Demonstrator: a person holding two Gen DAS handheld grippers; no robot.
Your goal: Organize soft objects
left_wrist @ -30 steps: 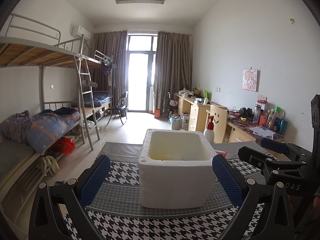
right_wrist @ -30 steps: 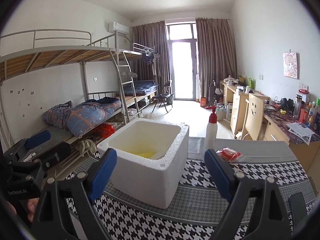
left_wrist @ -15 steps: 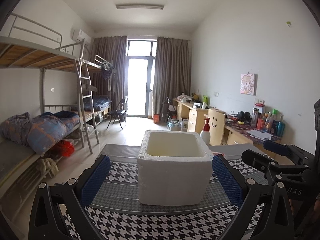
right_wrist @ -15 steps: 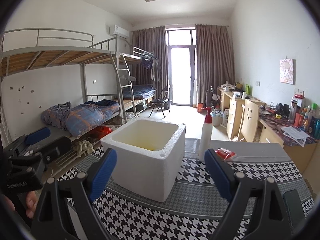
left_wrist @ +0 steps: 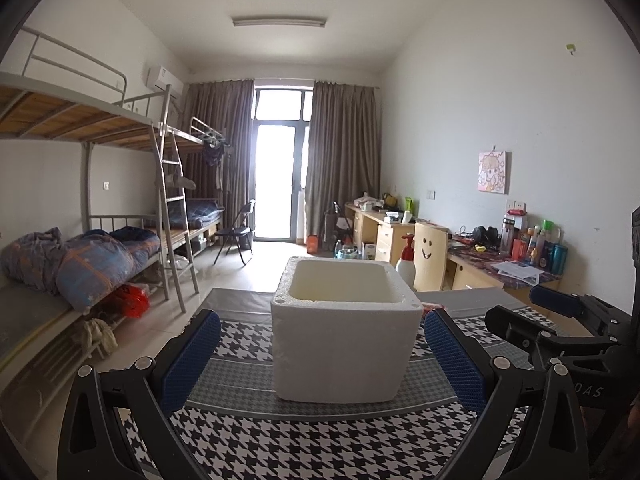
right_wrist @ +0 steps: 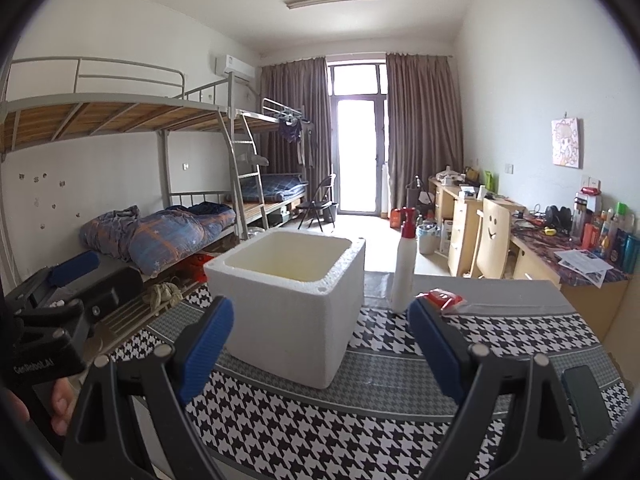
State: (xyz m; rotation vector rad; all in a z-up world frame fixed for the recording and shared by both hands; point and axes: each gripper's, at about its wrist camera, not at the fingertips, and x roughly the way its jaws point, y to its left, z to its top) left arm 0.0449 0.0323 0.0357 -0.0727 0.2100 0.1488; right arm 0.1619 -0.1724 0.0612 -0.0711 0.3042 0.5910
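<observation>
Both the left tool (left_wrist: 322, 354) and the right tool (right_wrist: 320, 340) gape empty before the foam box (left_wrist: 344, 328), whose contents are hidden, so sorting looks nearly finished or paused.

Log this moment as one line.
left claw: open, empty | right claw: open, empty | foam box: upright on table, untouched | spray bottle: behind box

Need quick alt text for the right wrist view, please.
A white foam box, open on top, stands on a houndstooth tablecloth ahead of the open, empty right gripper. A white spray bottle stands to its right.
</observation>
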